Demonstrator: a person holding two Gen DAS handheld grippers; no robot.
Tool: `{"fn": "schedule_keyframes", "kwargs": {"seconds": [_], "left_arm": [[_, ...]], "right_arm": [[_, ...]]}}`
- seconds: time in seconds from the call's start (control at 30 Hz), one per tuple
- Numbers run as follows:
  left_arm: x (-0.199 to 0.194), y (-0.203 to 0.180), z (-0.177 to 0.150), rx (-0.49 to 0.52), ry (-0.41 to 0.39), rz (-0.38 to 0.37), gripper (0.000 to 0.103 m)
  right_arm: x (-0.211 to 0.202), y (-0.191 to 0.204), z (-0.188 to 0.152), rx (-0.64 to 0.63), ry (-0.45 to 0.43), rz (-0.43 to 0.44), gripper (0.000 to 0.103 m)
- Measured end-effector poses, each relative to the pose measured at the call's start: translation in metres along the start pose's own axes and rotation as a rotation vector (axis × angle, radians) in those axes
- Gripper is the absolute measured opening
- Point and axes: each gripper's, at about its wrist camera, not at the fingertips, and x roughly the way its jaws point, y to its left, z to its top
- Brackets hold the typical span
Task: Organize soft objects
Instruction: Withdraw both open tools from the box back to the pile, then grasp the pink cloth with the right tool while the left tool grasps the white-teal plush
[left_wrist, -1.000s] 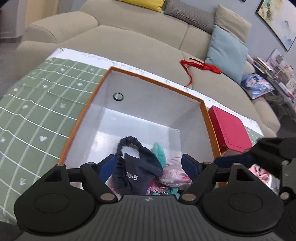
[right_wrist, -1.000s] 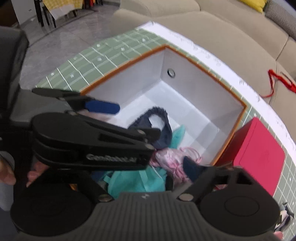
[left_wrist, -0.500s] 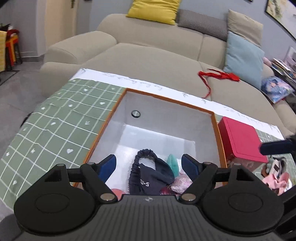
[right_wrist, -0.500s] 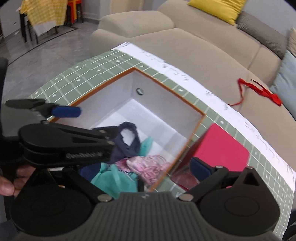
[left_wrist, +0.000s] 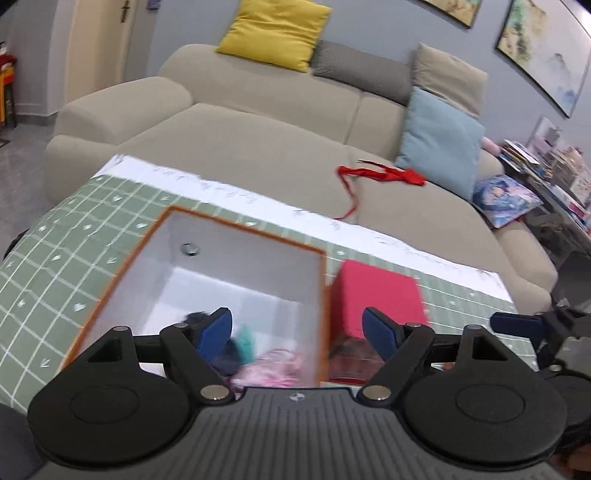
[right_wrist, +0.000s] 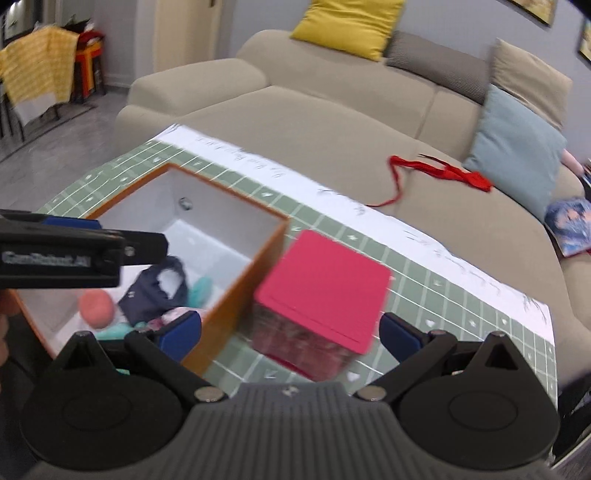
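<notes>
An orange-rimmed white box (left_wrist: 255, 266) (right_wrist: 225, 229) stands on the green checked cloth. Inside lie soft things: a dark navy headband (right_wrist: 159, 288), a teal piece (right_wrist: 201, 290), pink fabric (left_wrist: 277, 365) and a salmon ball (right_wrist: 96, 308). My left gripper (left_wrist: 297, 328) is open and empty above the box's near right corner. My right gripper (right_wrist: 290, 328) is open and empty above the red box (right_wrist: 325, 284), right of the white box. The left gripper's finger shows at the left edge of the right wrist view (right_wrist: 74, 251).
A red lidded box (left_wrist: 376, 295) sits just right of the white box. A beige sofa (left_wrist: 258, 140) lies beyond the table with a red ribbon (left_wrist: 380, 175), a blue cushion (left_wrist: 439, 142) and a yellow cushion (left_wrist: 273, 33). A cluttered side table (left_wrist: 554, 173) is at far right.
Both grippers have lifted up and back from the box and shifted right. The right gripper now faces the red box. Both stay open and empty.
</notes>
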Motion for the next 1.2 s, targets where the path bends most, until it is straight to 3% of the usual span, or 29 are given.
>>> {"fn": "schedule_keyframes", "kwargs": {"seconds": [0.2,0.43,0.57,0.7,0.8,0.87,1.0,1.1,1.2], "left_arm": [[0.004,-0.047,0.000,0.049,0.023,-0.075,0.094],[0.012,-0.102,-0.006,0.150,0.049,-0.093,0.094],[0.021,-0.133,-0.017,0.247,0.059,-0.101,0.094],[0.028,-0.153,-0.030,0.294,0.101,-0.129,0.094],[0.036,-0.166,-0.040,0.356,0.135,-0.108,0.094],[0.040,-0.172,-0.046,0.391,0.143,-0.105,0.094],[0.045,-0.180,-0.055,0.409,0.142,-0.158,0.094],[0.050,-0.184,-0.058,0.431,0.143,-0.178,0.094],[0.055,-0.187,-0.063,0.440,0.151,-0.189,0.094]], "right_arm": [[-0.006,-0.055,-0.020,0.109,-0.031,-0.080,0.100],[0.006,-0.121,-0.056,0.299,-0.037,-0.174,0.100],[0.016,-0.156,-0.081,0.455,-0.046,-0.174,0.100],[0.037,-0.176,-0.103,0.458,-0.039,-0.156,0.100],[0.065,-0.188,-0.120,0.448,0.046,-0.150,0.091],[0.081,-0.198,-0.135,0.462,0.087,-0.128,0.090],[0.099,-0.215,-0.162,0.471,0.163,-0.125,0.085],[0.105,-0.221,-0.169,0.467,0.171,-0.125,0.079],[0.110,-0.225,-0.174,0.459,0.204,-0.114,0.062]]}}
